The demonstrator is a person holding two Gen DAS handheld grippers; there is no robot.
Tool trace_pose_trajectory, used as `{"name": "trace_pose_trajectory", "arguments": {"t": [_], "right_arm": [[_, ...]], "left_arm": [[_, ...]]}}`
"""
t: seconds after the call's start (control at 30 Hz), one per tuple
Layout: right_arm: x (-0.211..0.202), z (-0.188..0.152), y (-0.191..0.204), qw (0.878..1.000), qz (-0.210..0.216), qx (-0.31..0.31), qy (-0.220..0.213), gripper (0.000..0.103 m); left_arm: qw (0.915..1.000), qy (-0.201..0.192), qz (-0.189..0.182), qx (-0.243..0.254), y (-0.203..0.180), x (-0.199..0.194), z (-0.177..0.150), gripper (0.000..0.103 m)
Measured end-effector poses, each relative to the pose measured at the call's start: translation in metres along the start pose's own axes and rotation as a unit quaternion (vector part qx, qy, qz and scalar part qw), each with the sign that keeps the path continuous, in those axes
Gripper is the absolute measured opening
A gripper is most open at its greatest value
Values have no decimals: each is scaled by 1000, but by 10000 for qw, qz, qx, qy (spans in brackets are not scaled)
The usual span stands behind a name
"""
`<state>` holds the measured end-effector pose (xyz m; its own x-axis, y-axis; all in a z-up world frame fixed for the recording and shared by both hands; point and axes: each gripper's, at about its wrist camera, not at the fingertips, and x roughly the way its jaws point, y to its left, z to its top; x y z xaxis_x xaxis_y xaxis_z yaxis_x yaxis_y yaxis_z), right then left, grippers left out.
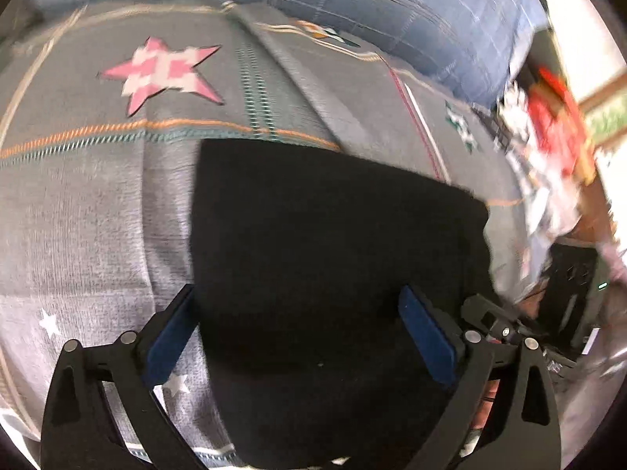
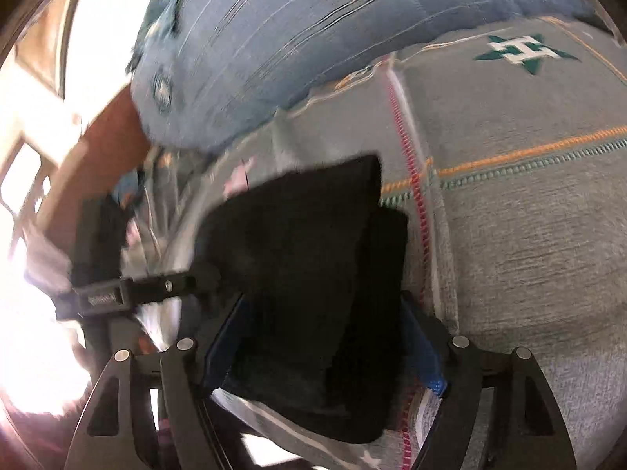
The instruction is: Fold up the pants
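Pants (image 1: pixel 333 258), matte black, squarish, seemingly folded, between both parted tongs (image 1: pixel 301 337) (image 2: pixel 325 348).

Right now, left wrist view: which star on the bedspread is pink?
The big star at upper left, pink-and-white checked, above the orange stitch line. The other patterned star, right of the black pants, is green and white; the tiny ones near the fingers are plain white.

a bedroom at home: star-patterned grey bedspread (image 1: pixel 98 196) and blue quilt (image 2: pixel 313 39).
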<state>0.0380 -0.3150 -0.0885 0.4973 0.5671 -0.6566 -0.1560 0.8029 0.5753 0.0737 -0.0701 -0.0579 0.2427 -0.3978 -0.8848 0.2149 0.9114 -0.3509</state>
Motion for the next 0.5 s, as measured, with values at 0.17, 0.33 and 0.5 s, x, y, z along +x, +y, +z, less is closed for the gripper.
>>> {"name": "trace_pose_trajectory", "arguments": {"t": [0.17, 0.33, 0.5], "right_arm": [[-11, -2, 23, 9964, -788, -297, -84, 59], [-32, -9, 57, 9933, -847, -776, -141, 51], [-36, 2, 90, 9906, -766, -1109, -219, 51]], "left_arm": [[9996, -271, 99, -30, -6, -18, -4, 75], [9985, -386, -287, -269, 16, -49, -10, 54], [9945, -591, -692, -517, 25, -78, -5, 54]]}}
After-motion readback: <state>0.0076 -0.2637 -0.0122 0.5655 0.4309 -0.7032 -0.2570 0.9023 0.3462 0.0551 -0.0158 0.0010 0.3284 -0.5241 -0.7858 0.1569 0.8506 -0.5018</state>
